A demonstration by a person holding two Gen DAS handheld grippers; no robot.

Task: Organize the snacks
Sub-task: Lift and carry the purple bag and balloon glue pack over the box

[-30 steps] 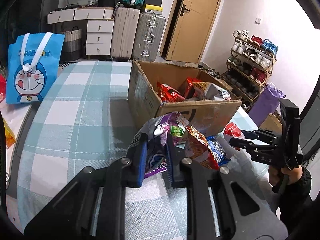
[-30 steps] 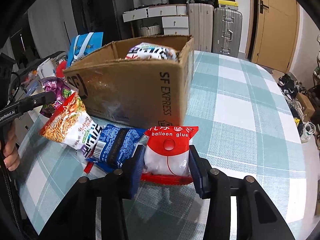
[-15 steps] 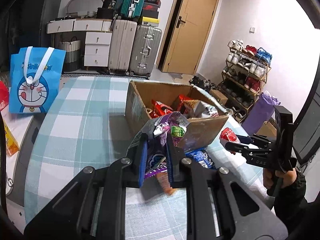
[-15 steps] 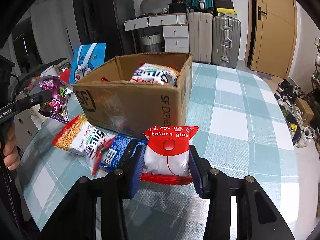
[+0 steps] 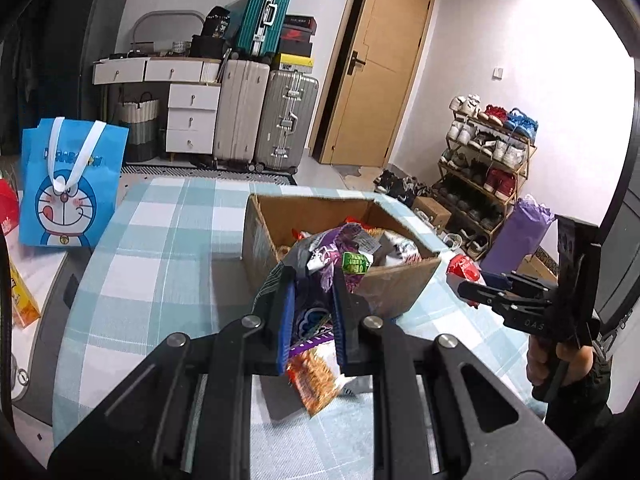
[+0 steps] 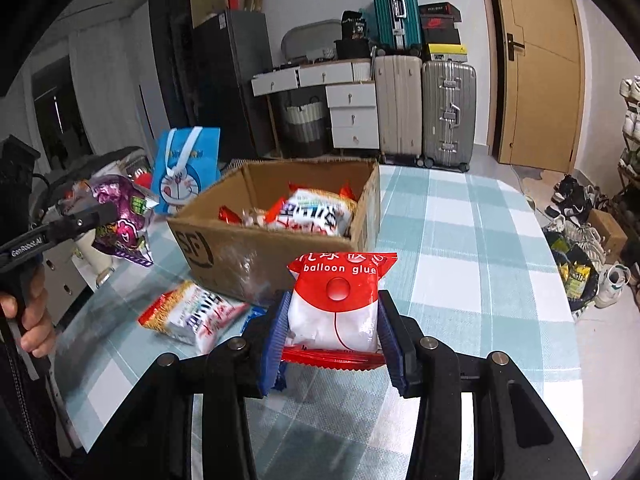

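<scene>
My left tongs [image 5: 311,300] pinch a crumpled purple bag [image 5: 336,252], lifted off the surface [image 5: 160,264] and level with the near rim of the open box [image 5: 264,232]. My right tongs [image 6: 334,328] clamp a red and white pouch [image 6: 340,296] marked "balloon glue", held above the checked surface just in front of the box. The box holds several snack packs [image 6: 316,212]. A noodle packet [image 6: 192,316] lies flat on the surface beside the box's near wall.

Glossy crinkled plastic snack packets [image 6: 334,312], matt corrugated cardboard box [image 6: 256,256], woven checked tablecloth [image 6: 460,248].
</scene>
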